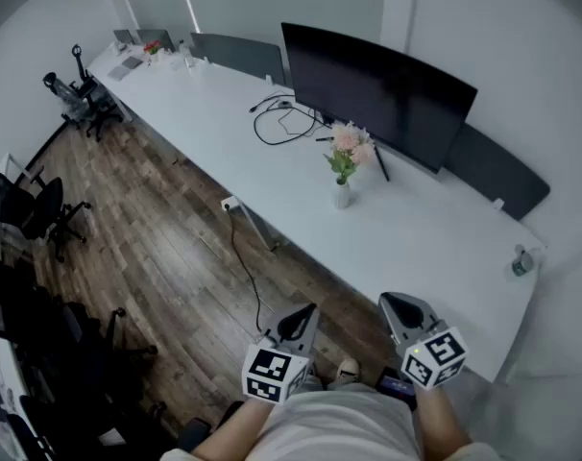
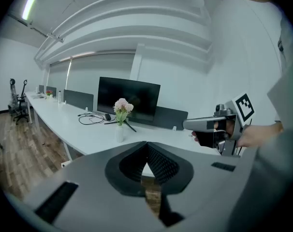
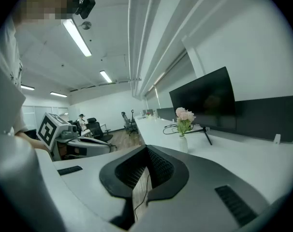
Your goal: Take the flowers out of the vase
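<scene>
- Flowers (image 1: 351, 145) – a small bunch of pink blooms on green stems – stood upright in a small white vase (image 1: 341, 196) towards the back of the long white desk (image 1: 406, 248), just in front of the dark monitor (image 1: 377, 89).
- Handling, judged: bunch looked light; petals soft and easily crushed; stems thin and likely to bend. Whether real or artificial could not be told.
- Best hold, judged: on the gathered stems just above the vase's rim, below the blooms – never on the heads.
- Vase was narrow and looked light, so it might tip, or rise with the stems on a straight pull. Steadying its body with the other gripper seemed wise. Its material could not be told; treated as fragile.
- A looped black cable (image 1: 281, 123) lay on the desk beside the monitor, apart from the vase.
- Left gripper (image 1: 303, 313) and right gripper (image 1: 397, 307) were both pressed together with nothing between the jaws.
- Both were held close to the person's body, off the desk's near edge, well apart from the vase.
- Task not yet begun, judged: a reach forward across the desk was needed first.
</scene>
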`<action>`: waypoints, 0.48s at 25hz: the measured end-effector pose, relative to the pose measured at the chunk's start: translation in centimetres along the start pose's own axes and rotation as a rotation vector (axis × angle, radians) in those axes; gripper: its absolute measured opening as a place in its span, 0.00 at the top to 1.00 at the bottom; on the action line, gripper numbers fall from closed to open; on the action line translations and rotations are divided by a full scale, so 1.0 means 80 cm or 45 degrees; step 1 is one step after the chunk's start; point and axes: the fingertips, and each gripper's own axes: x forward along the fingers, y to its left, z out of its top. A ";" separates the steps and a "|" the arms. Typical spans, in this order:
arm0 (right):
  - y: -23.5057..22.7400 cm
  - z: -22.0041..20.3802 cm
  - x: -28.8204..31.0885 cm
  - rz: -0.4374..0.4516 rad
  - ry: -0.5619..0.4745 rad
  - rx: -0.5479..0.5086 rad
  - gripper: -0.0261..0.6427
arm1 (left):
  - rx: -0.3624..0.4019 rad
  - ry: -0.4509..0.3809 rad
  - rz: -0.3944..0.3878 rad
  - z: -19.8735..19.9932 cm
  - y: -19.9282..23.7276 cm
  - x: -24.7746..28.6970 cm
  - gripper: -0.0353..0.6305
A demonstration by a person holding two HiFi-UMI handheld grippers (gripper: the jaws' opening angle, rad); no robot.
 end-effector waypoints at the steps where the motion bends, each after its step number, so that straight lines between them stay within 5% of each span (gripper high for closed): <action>1: 0.002 0.000 0.002 -0.001 0.000 -0.001 0.92 | 0.001 -0.004 0.001 0.002 0.002 -0.001 0.94; 12: 0.012 0.025 0.018 -0.046 -0.106 0.030 0.91 | 0.010 -0.041 -0.037 0.014 0.036 -0.013 0.94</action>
